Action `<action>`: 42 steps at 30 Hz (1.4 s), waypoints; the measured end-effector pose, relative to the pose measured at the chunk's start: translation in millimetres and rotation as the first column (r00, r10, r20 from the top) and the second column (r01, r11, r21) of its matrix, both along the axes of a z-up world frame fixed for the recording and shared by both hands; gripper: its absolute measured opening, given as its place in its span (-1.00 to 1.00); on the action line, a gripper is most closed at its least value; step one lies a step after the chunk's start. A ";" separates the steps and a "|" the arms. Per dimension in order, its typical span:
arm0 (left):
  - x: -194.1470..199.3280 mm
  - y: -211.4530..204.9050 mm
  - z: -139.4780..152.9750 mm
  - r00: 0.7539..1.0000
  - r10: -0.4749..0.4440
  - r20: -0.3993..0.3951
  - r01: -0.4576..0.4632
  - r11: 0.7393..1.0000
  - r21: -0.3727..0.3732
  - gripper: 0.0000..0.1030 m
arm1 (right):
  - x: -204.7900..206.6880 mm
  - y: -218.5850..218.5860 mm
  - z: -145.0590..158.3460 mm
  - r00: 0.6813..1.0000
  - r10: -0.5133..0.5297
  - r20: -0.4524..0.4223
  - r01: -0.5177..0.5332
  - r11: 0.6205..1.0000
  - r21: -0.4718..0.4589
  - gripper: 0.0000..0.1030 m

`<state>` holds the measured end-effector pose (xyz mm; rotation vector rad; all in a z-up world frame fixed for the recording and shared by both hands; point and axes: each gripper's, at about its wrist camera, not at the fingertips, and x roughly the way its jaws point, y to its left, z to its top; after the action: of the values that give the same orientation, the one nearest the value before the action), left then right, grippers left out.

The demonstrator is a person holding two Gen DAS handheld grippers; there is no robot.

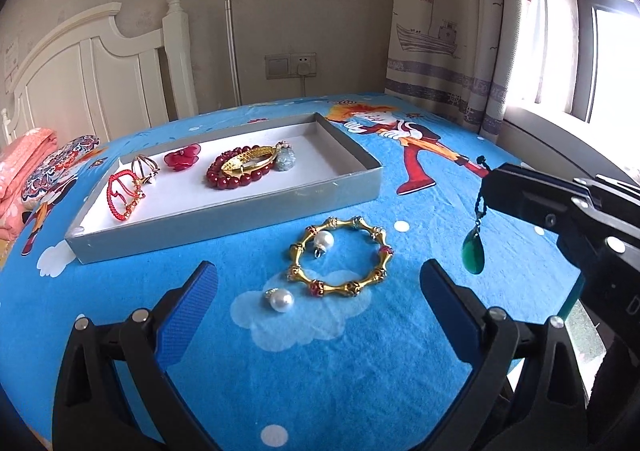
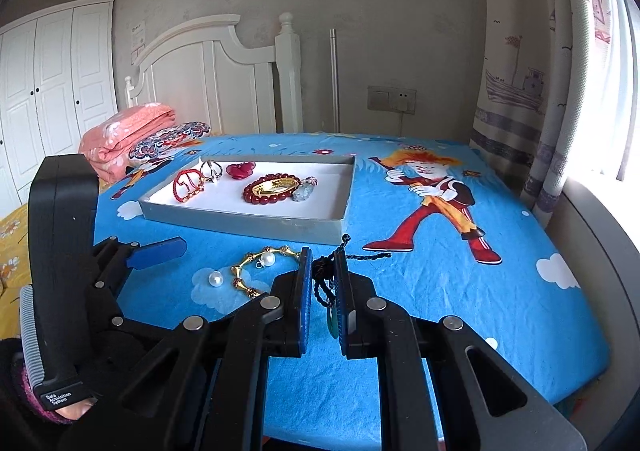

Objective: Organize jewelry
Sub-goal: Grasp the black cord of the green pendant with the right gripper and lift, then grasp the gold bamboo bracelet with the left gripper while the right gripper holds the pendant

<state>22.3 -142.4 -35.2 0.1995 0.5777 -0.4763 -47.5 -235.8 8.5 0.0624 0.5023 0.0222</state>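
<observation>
A grey tray (image 1: 224,217) (image 2: 240,217) lies on the blue sheet and holds a red bead bracelet (image 1: 236,175), a gold bangle (image 1: 250,161), a red cord bracelet (image 1: 124,195), rings (image 1: 145,167), a red flower (image 1: 182,158) and a pale stone pendant (image 1: 285,160). In front of it lie a gold bangle (image 1: 340,255) (image 2: 250,271) and two pearls (image 1: 323,241) (image 1: 282,300). My left gripper (image 1: 318,291) is open just before the nearer pearl. My right gripper (image 2: 323,279) (image 1: 490,191) is shut on the black cord of a green pendant (image 1: 474,253) (image 2: 331,321), which hangs above the sheet.
A white headboard (image 1: 88,63) and folded pink quilt (image 2: 128,131) stand at the left. A patterned cushion (image 1: 56,167) lies beside the tray. Curtains (image 1: 448,23) and a window (image 1: 600,31) are at the right. The bed edge (image 2: 592,351) runs along the right.
</observation>
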 end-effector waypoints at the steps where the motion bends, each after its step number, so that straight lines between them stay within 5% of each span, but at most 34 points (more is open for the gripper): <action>1: -0.4 -2.7 -0.2 1.000 0.005 0.004 -0.005 1.000 0.006 0.90 | 0.4 -2.2 -0.7 1.000 -0.003 -0.001 0.003 1.000 0.006 -0.78; 18: 3.4 -38.6 -6.9 1.000 0.019 -0.008 -0.019 0.998 0.056 0.59 | 8.0 -70.2 -30.4 0.987 -0.144 -0.065 0.148 0.986 0.070 -0.78; 28: 13.3 -43.9 -15.8 0.998 0.024 -0.059 -0.019 0.997 0.073 -0.13 | 10.7 -87.1 -48.4 0.976 -0.184 -0.113 0.194 0.977 0.086 -0.78; 30: 14.4 -41.9 -16.5 0.998 0.007 -0.064 -0.004 0.999 0.051 -0.45 | 10.7 -87.5 -50.6 0.975 -0.185 -0.119 0.196 0.977 0.086 -0.78; 31: 14.8 -40.3 -16.9 0.998 0.007 -0.061 -0.005 0.999 0.040 -0.80 | 11.1 -86.6 -51.1 0.976 -0.183 -0.121 0.194 0.977 0.084 -0.78; 42: 15.3 -27.3 -0.3 0.998 0.056 0.015 -0.056 0.998 0.021 -0.82 | 14.9 -79.3 -53.7 0.974 -0.179 -0.137 0.188 0.980 0.062 -0.78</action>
<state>37.6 -169.7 -35.5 0.2065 0.5729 -0.4143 -32.6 -315.1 -45.3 0.1844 0.6249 -0.1453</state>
